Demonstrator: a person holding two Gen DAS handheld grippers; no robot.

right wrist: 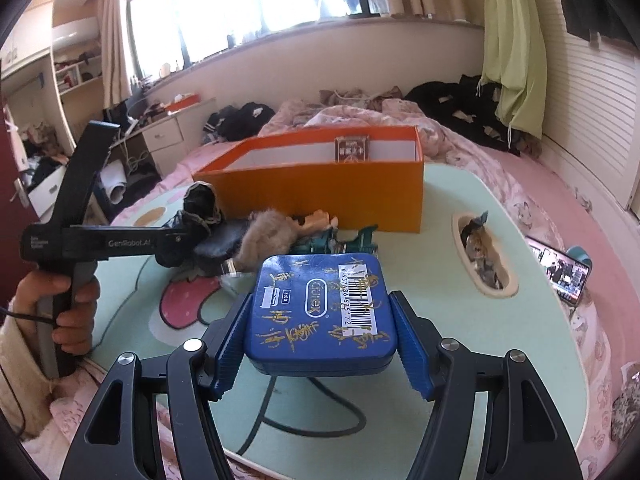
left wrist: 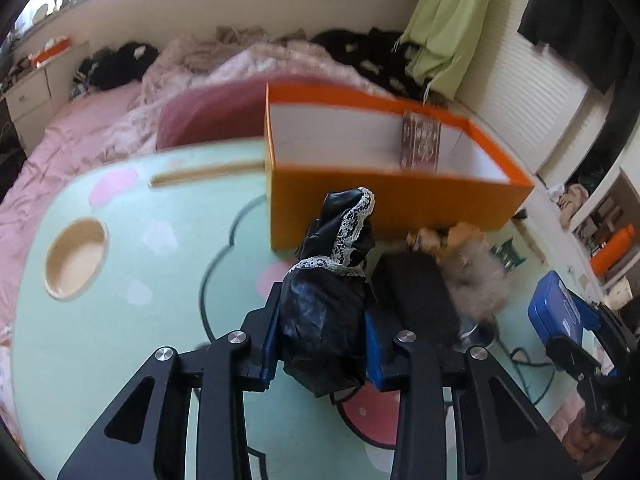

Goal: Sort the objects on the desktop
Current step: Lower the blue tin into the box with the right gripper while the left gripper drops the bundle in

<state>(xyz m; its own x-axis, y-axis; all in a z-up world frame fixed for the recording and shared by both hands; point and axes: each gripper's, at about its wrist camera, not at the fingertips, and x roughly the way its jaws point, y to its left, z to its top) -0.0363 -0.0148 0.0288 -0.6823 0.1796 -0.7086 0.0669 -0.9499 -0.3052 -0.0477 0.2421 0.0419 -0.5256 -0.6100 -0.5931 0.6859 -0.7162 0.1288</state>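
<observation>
My left gripper (left wrist: 324, 314) is shut on a black glossy cloth piece with white lace trim (left wrist: 320, 332), held above the pale green desk (left wrist: 132, 344) just in front of the orange box (left wrist: 384, 204). In the right wrist view the same left gripper (right wrist: 180, 236) and cloth piece (right wrist: 200, 204) are at the left, near the box's corner. My right gripper (right wrist: 320, 308) is shut on a blue tin (right wrist: 320, 300) with gold scribbles and a barcode, lifted over the desk. The open orange box (right wrist: 320, 192) holds a dark red card pack (right wrist: 352, 150) upright against its far wall.
A black case (left wrist: 416, 292), a tan furry toy (left wrist: 476, 280) and a green toy (right wrist: 352, 240) lie before the box. The desk has a round recess (left wrist: 76, 256) and a slot with wrappers (right wrist: 480, 252). A phone (right wrist: 560, 272) rests on the pink bedding. A cable (right wrist: 312, 424) crosses the near edge.
</observation>
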